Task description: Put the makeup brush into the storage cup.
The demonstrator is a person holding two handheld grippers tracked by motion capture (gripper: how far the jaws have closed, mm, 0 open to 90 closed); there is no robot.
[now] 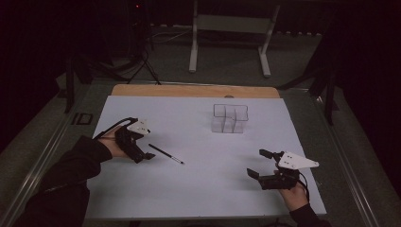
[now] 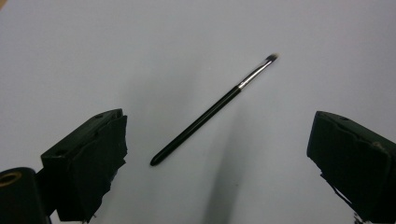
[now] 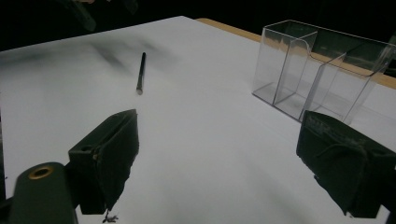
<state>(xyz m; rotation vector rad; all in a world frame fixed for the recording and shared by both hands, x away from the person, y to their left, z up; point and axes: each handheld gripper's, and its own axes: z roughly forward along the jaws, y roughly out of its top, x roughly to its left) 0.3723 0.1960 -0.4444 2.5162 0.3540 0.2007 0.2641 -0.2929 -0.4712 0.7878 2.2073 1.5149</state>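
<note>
The thin black brush (image 2: 212, 108) lay flat on the white table (image 1: 198, 189), between my left gripper's (image 1: 150, 155) wide-apart jaws but not touched. My right gripper (image 1: 259, 163) waited with jaws apart too, holding nothing. I thought the brush was light, stiff and slippery, so I'd pinch the middle of its handle.
</note>
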